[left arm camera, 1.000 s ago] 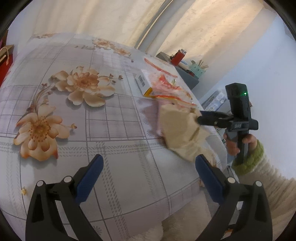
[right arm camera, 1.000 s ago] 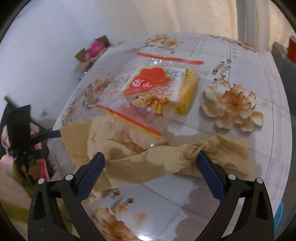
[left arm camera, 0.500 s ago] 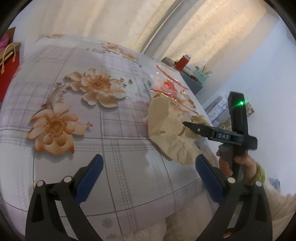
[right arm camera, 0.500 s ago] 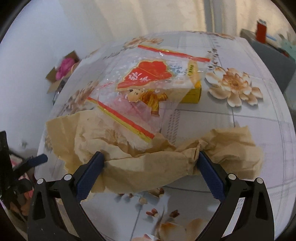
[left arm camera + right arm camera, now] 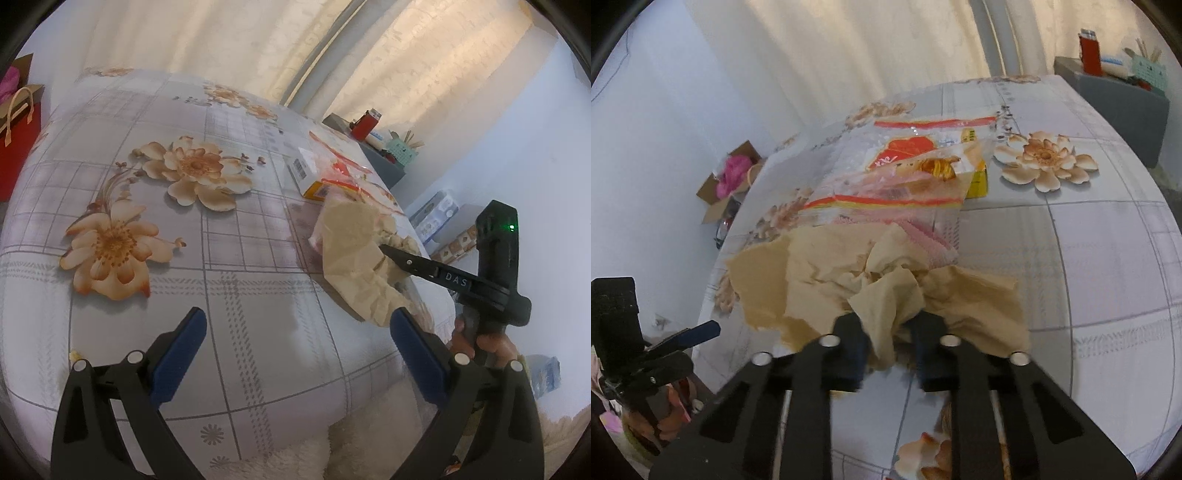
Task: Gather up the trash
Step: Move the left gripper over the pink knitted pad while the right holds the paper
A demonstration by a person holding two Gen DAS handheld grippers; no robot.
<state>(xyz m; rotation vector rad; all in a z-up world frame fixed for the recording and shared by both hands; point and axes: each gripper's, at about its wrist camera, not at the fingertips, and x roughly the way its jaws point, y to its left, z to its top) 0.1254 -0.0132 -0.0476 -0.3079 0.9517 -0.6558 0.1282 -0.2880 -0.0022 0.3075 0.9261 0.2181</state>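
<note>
1. Right gripper point(image 5: 888, 325) — its jaws have just been closing and are now clamped on a bunched fold of the crumpled brown paper point(image 5: 879, 284); the fold stands up between the blue pads.
2. Crumpled brown paper — lies on the table point(image 5: 1108, 258) near its edge, spread to either side of the grip; its far edge touches the clear snack wrapper point(image 5: 905, 173).
3. Clear snack wrapper — printed in red and orange, lies flat beyond the paper and partly covers a yellow box point(image 5: 979, 181).
4. Left gripper point(image 5: 295, 334) — jaws wide apart, nothing between them; it hovers over the flowered tablecloth point(image 5: 147, 221) near the table's edge, well apart from the paper.
5. A person's hand point(image 5: 480, 341) grips the handle of the right gripper, seen from the left wrist view at the right side of the table.
</note>
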